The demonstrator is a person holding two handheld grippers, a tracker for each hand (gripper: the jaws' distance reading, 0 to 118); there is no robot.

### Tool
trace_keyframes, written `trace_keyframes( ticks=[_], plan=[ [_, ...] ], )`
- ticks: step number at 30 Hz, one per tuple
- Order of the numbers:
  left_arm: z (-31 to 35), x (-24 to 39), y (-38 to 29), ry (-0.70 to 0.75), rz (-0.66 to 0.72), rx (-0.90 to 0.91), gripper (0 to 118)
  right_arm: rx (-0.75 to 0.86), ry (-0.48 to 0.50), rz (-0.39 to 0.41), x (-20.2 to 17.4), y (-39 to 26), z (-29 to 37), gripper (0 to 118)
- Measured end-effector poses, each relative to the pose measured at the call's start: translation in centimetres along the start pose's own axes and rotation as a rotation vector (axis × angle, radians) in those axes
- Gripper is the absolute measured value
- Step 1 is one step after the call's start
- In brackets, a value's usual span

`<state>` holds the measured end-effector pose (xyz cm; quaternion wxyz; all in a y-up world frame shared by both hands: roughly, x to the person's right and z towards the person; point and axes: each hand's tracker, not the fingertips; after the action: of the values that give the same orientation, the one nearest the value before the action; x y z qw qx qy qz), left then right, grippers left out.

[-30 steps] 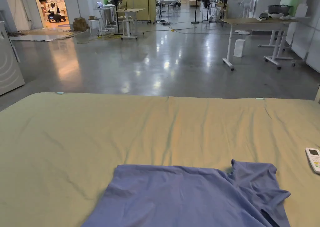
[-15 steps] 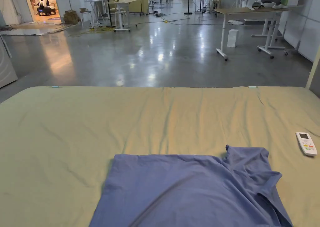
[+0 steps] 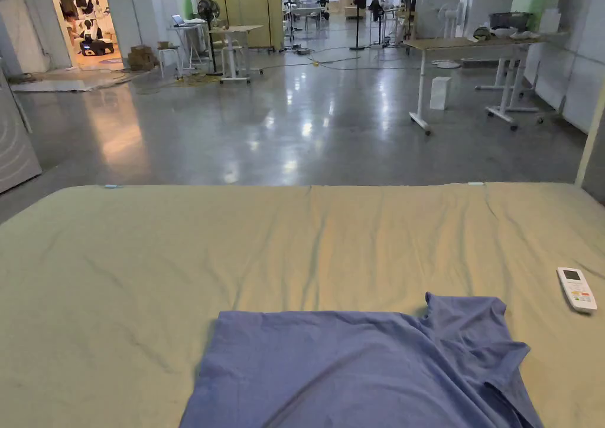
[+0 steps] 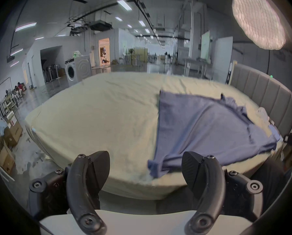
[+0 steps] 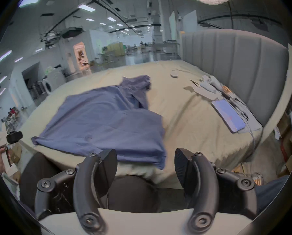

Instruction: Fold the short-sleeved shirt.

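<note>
Blue shirt flat on bed; tablet beside headboard (right gripper view); both hand-held grippers wide, empty.

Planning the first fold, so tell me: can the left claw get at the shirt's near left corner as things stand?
Probably yes. The left claw is open and empty, and the blue shirt has its corner lying at the bed edge just ahead of it, with nothing between.
</note>
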<state>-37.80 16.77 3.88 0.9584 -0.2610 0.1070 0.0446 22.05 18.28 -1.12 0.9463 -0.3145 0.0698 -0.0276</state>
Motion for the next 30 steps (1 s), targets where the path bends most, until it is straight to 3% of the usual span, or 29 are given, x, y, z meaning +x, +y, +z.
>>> trace_keyframes(
  ticks=[5, 9, 12, 14, 17, 18, 19, 20, 21, 22, 23, 25, 26, 30],
  plan=[
    [4.6, 4.7, 4.3, 0.027, -0.029, 0.13, 88, 0.161, 0.036, 0.147, -5.1, 3.7, 2.3, 73],
    [6.8, 8.4, 6.9, -0.04, -0.08, 0.195, 87, 0.331, 0.056, 0.224, -8.7, 5.9, 4.1, 74],
    [8.9, 10.4, 8.2, -0.114, -0.108, 0.257, 77, 0.477, 0.031, 0.344, -10.3, 6.6, 5.5, 74],
    [10.2, 11.4, 8.7, -0.135, -0.17, 0.291, 67, 0.482, 0.004, 0.362, -10.8, 6.6, 6.1, 73],
    [11.2, 12.5, 8.7, -0.104, -0.222, 0.3, 41, 0.472, 0.006, 0.339, -10.6, 6.3, 6.7, 59],
    [11.5, 12.7, 8.7, -0.11, -0.224, 0.299, 32, 0.476, 0.002, 0.327, -10.5, 6.1, 7.0, 47],
    [11.7, 12.7, 8.5, -0.121, -0.222, 0.302, 23, 0.477, 0.004, 0.315, -10.2, 5.9, 7.1, 24],
    [11.8, 12.7, 8.4, -0.136, -0.215, 0.298, 23, 0.466, 0.018, 0.285, -9.9, 5.6, 7.1, 9],
    [11.7, 12.7, 8.3, -0.145, -0.21, 0.29, 18, 0.435, 0.019, 0.253, -9.6, 5.5, 7.0, 7],
    [11.7, 12.7, 8.2, -0.159, -0.205, 0.279, 4, 0.395, 0.011, 0.198, -9.3, 5.0, 6.8, 4],
    [11.7, 12.6, 8.1, -0.18, -0.213, 0.263, 2, 0.421, -0.002, 0.227, -9.1, 5.1, 7.0, 0],
    [11.9, 12.8, 7.8, -0.155, -0.235, 0.264, 0, 0.355, 0.008, 0.149, -8.4, 4.6, 6.9, 0],
    [11.9, 12.7, 7.9, -0.155, -0.247, 0.25, 0, 0.4, -0.007, 0.177, -8.3, 4.8, 7.1, 0],
    [12.0, 12.1, 8.0, -0.137, -0.249, 0.247, 0, 0.377, -0.009, 0.135, -7.6, 4.9, 7.3, 0]
  ],
)
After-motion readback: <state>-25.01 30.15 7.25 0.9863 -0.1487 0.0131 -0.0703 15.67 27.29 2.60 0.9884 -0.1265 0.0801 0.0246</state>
